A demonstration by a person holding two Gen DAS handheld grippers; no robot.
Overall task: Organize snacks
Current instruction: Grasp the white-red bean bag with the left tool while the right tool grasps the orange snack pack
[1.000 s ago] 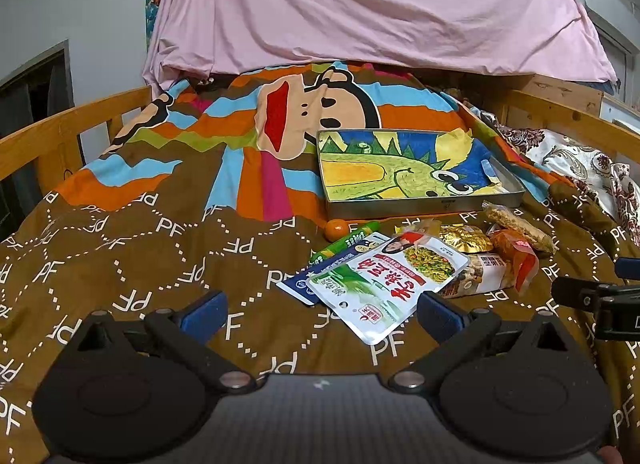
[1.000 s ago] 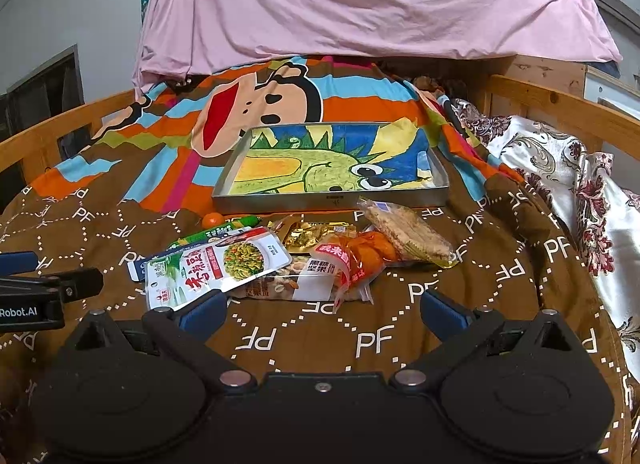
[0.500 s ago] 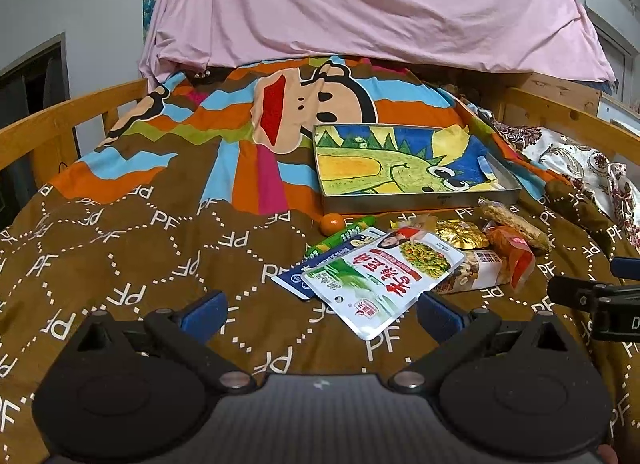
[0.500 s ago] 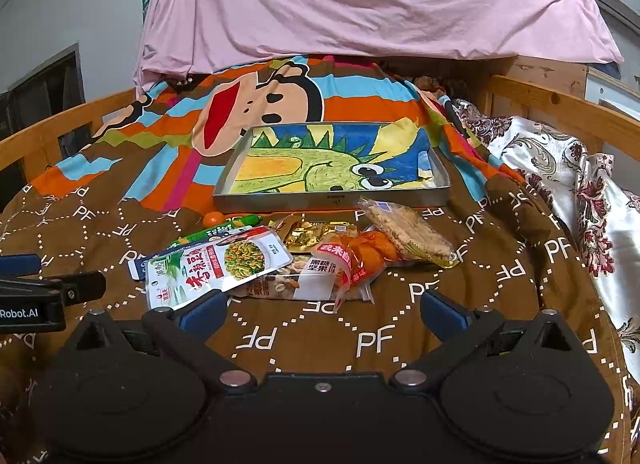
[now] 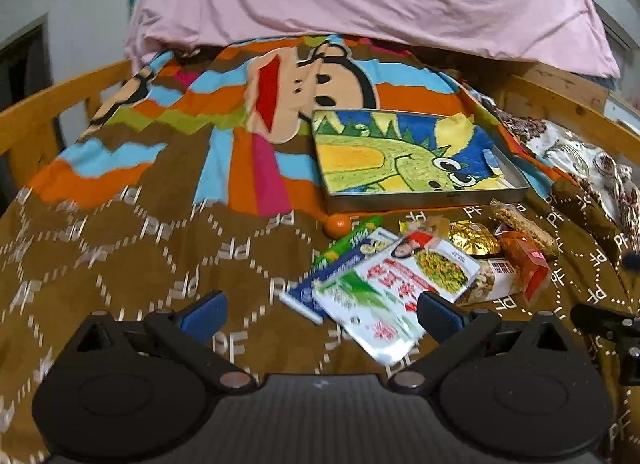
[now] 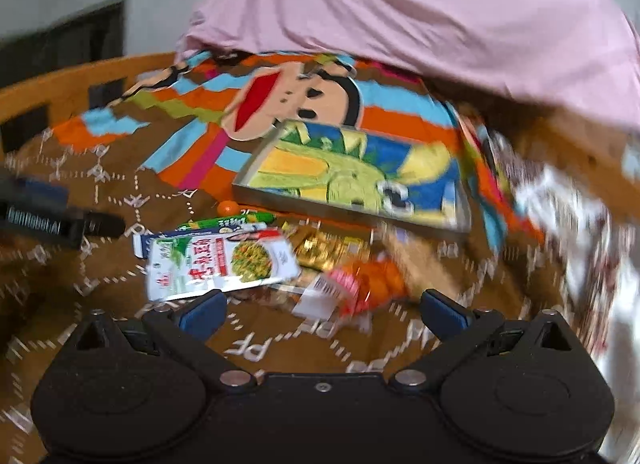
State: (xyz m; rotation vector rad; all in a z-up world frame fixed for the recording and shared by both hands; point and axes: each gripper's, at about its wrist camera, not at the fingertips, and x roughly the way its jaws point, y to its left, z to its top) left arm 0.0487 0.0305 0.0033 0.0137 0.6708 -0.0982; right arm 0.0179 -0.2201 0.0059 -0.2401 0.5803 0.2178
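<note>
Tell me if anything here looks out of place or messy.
The snacks lie in a loose heap on the blanket, in front of the tray, none in it. The white packet overlaps a blue one; a small orange ball sits by the tray's corner. Both grippers are open and hold nothing.

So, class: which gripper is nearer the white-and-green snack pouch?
Left gripper: its right finger overlaps the white-and-green snack pouch. Right gripper points right, toward the orange packet.

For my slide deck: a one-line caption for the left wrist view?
Open left hand-held gripper over a white snack packet in a snack pile before an empty dinosaur-print tray.
</note>
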